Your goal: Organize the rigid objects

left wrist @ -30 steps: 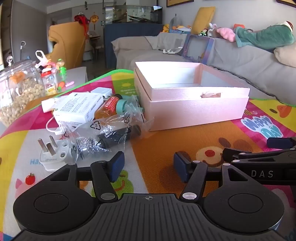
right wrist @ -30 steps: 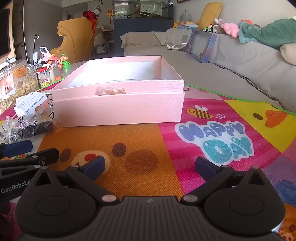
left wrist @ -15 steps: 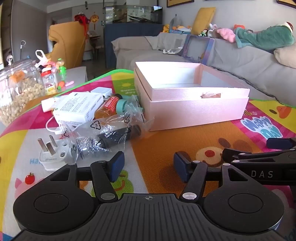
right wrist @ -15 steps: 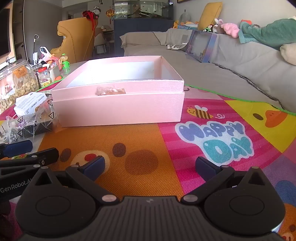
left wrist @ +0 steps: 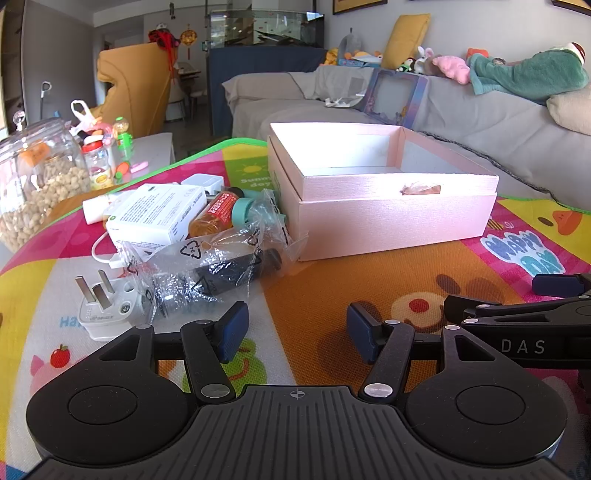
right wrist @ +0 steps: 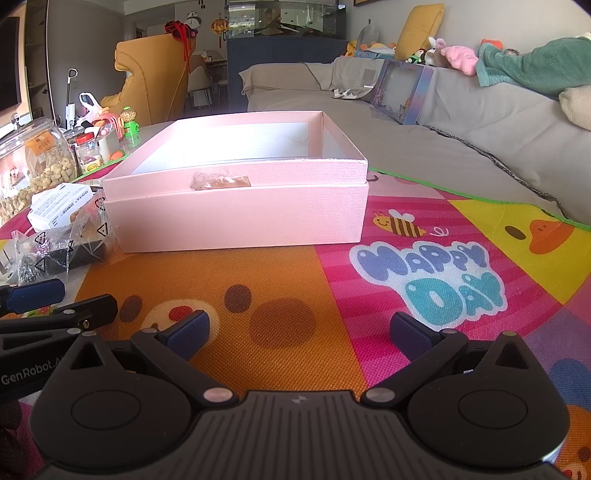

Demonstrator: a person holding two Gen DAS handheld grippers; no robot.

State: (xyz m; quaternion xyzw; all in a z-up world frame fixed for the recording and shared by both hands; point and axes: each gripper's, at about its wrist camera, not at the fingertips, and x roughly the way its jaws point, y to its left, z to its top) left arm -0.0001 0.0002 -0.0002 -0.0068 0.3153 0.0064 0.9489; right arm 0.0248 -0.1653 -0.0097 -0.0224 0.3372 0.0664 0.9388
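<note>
Both grippers, left (left wrist: 297, 328) and right (right wrist: 299, 330), hovered wide open and empty over the play mat (right wrist: 280, 280), the pink box (right wrist: 240, 214) lying well ahead, the white plug (left wrist: 105, 310) just left of the left fingers.

A colourful play mat (left wrist: 369, 288) covered the near surface. At far left stood a glass jar of nuts (left wrist: 35, 181), with small bottles and toys (left wrist: 110, 147) just beside it. A grey sofa (right wrist: 461, 122) ran along the far right, bearing plush toys (left wrist: 454, 66) and a yellow cushion (right wrist: 417, 29).
</note>
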